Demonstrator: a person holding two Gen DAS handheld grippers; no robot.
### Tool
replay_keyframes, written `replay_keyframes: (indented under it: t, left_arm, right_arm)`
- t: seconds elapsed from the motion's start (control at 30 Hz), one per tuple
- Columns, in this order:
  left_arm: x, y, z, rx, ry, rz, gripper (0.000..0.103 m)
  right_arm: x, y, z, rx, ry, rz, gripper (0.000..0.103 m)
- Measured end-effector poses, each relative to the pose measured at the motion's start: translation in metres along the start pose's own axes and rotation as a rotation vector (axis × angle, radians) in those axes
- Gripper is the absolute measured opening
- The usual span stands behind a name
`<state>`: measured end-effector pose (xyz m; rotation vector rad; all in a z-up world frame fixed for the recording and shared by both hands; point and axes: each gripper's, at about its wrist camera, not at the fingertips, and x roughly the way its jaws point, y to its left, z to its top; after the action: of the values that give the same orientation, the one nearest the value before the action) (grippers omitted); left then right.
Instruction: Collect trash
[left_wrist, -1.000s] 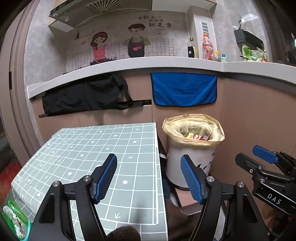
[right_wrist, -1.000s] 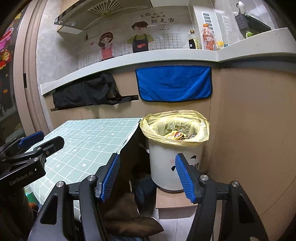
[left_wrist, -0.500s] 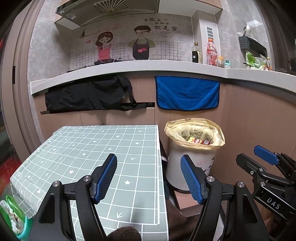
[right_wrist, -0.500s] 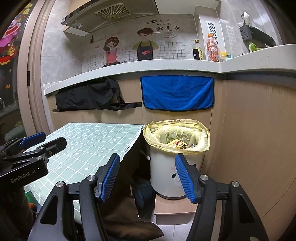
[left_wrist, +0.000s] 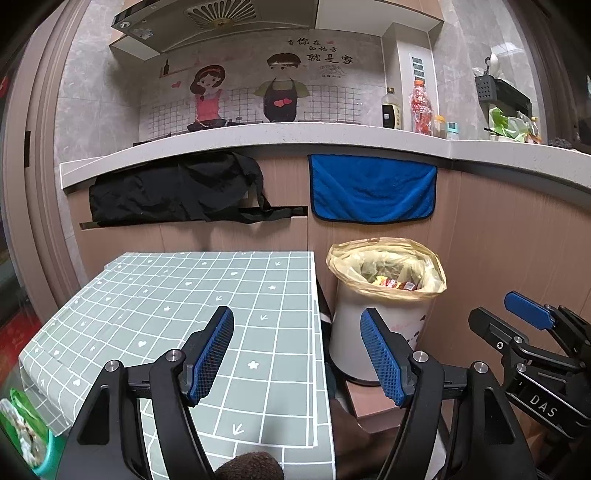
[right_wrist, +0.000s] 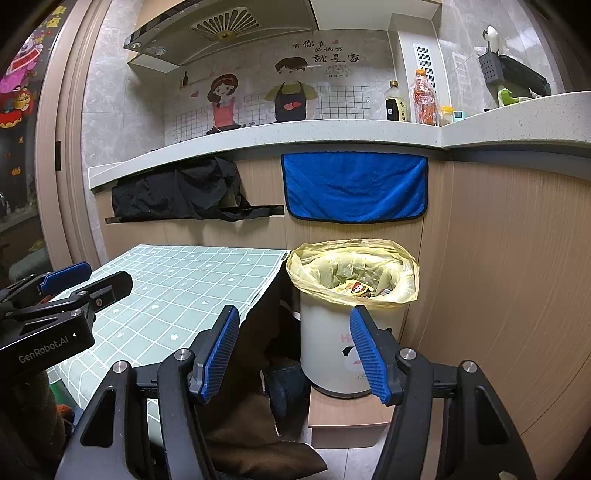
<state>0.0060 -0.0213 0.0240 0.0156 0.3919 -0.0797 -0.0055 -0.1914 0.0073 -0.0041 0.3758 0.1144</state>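
Left wrist view: kitchen counter (left_wrist: 295, 134) spanning the room, with a black cloth (left_wrist: 173, 192) and a blue towel (left_wrist: 373, 192) hanging from its edge. Below it, a table (left_wrist: 184, 306) covered in a green checked cloth, bare on top. Just beside the table's right edge, a white bin (left_wrist: 384, 317) lined with a yellow bag (left_wrist: 340, 258) stands on a low box (right_wrist: 347, 413); wrappers (left_wrist: 391, 283) lie inside the bag. Left gripper (left_wrist: 297, 354) hangs over the table's right edge, jaws spread wide, nothing between them. Right wrist view: right gripper (right_wrist: 293, 350) points toward the bin's base, jaws likewise apart and empty.
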Motion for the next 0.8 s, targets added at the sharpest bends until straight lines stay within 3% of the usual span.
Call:
replay_keyframes:
  t: [0.8]
  left_arm:
    - [0.0021, -0.0032, -0.0007, 0.01, 0.016, -0.032, 0.071]
  right_arm:
    - [-0.0028, -0.0004, -0.0019, 0.001, -0.008, -0.011, 0.06]
